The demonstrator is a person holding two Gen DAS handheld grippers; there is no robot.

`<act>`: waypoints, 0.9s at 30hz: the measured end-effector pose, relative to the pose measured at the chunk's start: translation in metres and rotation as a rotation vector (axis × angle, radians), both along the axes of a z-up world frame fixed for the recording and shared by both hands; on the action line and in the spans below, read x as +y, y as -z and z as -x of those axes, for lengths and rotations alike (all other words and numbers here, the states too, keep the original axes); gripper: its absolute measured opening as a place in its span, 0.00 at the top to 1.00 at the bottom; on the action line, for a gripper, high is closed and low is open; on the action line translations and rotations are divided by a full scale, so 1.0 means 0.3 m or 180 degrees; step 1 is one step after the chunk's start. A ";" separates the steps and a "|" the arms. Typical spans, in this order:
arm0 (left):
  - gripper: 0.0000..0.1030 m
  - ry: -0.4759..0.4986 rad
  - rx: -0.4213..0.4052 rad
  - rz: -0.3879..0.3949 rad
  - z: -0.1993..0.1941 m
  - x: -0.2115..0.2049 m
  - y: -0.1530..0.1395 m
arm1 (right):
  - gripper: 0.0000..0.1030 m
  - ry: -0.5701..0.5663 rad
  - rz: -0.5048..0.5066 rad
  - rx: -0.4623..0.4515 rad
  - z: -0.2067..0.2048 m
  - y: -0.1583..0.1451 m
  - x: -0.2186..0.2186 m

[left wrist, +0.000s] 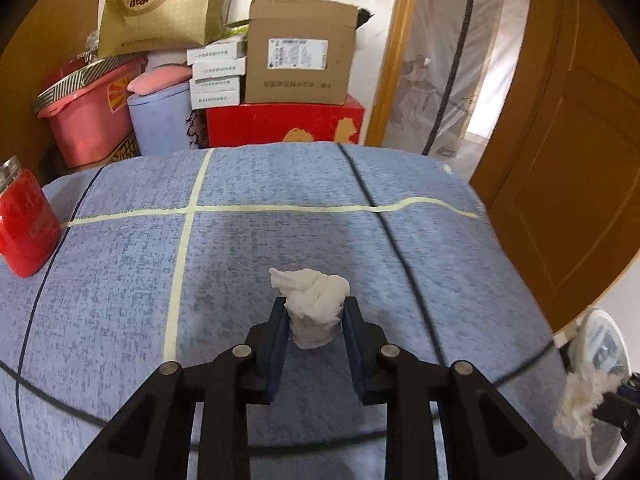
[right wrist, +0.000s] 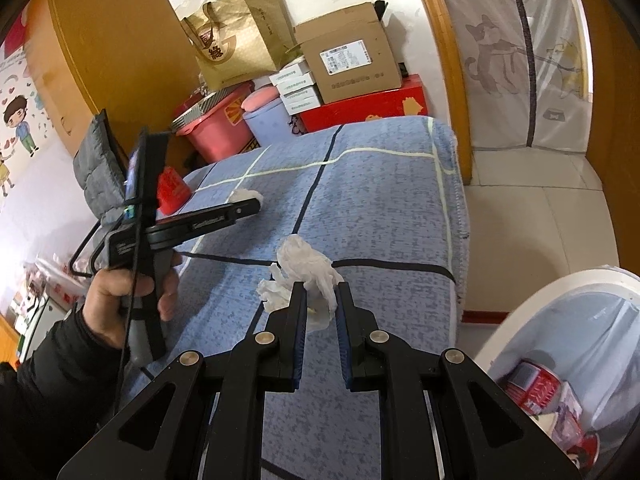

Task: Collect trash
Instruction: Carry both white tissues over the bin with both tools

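A blue cloth with pale and dark lines (left wrist: 280, 240) fills the middle of both views. At the lower right of the right wrist view stands one white bin (right wrist: 532, 300) with red packaging inside.

Two crumpled tissues are in play. In the left wrist view, one white tissue wad (left wrist: 314, 304) lies on the cloth at lower centre, between the pads of the left gripper (left wrist: 316, 312); the jaws are closed in against its sides, pinching it.

The second tissue (right wrist: 304, 268) sits at centre in the right wrist view, nipped between the narrow-set jaws of the right gripper (right wrist: 320, 300).

One red can (left wrist: 24, 228) stands at the left edge.
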State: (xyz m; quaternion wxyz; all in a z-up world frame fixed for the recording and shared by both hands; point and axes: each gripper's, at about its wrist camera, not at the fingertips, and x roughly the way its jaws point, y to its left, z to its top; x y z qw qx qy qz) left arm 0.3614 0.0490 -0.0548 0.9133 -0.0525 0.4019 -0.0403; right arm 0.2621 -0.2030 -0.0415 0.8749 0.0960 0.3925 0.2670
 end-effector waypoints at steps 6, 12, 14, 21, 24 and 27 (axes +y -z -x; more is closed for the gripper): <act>0.74 0.0205 -0.0132 0.0095 0.127 -0.086 -0.077 | 0.86 0.0089 0.0029 -0.0035 0.053 -0.019 -0.053; 0.74 0.0386 -0.0236 0.0186 0.252 -0.187 -0.146 | 0.86 0.0233 0.0078 -0.0073 0.126 -0.045 -0.146; 0.74 0.0462 -0.0253 0.0197 0.294 -0.229 -0.164 | 0.86 0.0302 0.0089 -0.0081 0.150 -0.055 -0.184; 0.74 0.0777 -0.0322 0.0252 0.416 -0.388 -0.207 | 0.86 0.0603 0.0109 -0.0102 0.237 -0.080 -0.339; 0.74 0.0903 -0.0347 0.0250 0.451 -0.459 -0.215 | 0.86 0.0717 0.0115 -0.0099 0.271 -0.084 -0.400; 0.74 0.1011 -0.0356 0.0248 0.486 -0.529 -0.211 | 0.86 0.0813 0.0124 -0.0089 0.304 -0.082 -0.454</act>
